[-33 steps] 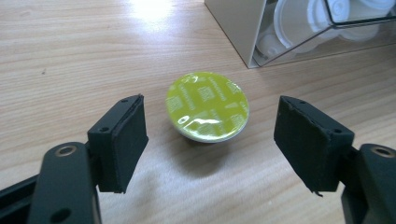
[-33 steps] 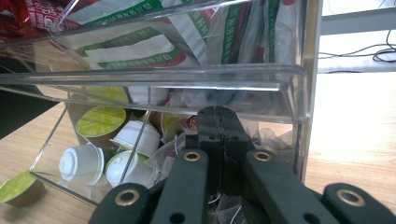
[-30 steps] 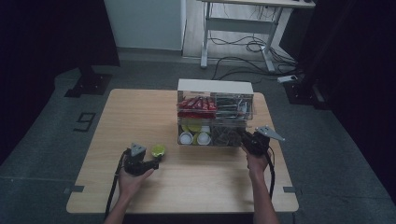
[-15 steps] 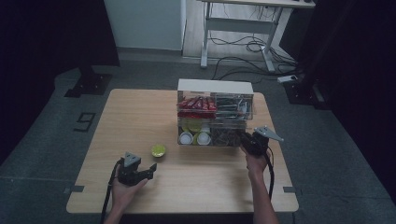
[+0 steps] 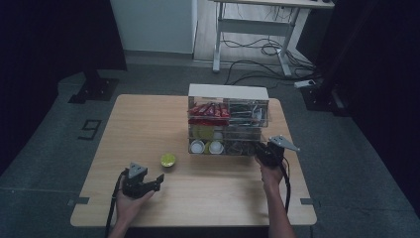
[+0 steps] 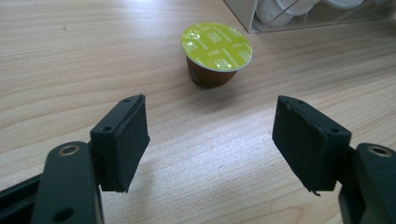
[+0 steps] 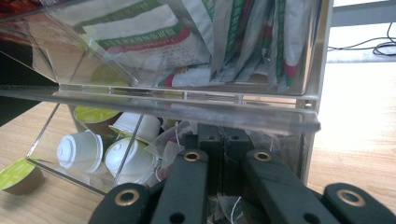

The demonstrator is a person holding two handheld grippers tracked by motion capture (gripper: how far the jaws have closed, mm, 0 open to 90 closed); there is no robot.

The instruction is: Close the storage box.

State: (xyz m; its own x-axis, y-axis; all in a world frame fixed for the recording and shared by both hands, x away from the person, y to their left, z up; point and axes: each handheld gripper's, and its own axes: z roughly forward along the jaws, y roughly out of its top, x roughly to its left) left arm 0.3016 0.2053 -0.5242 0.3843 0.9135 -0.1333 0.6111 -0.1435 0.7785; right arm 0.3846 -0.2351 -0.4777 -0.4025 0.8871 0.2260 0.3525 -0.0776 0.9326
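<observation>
Drawn back toward the desk's near edge since the earlier frame, the left gripper (image 6: 210,140) has its fingers (image 6: 122,140) released, well short of the green-lidded capsule (image 6: 216,52) standing on the desk (image 5: 148,124), while the right gripper (image 7: 224,144) is clenched inside the clear organizer's (image 5: 228,119) lower compartment among tea bags (image 7: 187,140).
</observation>
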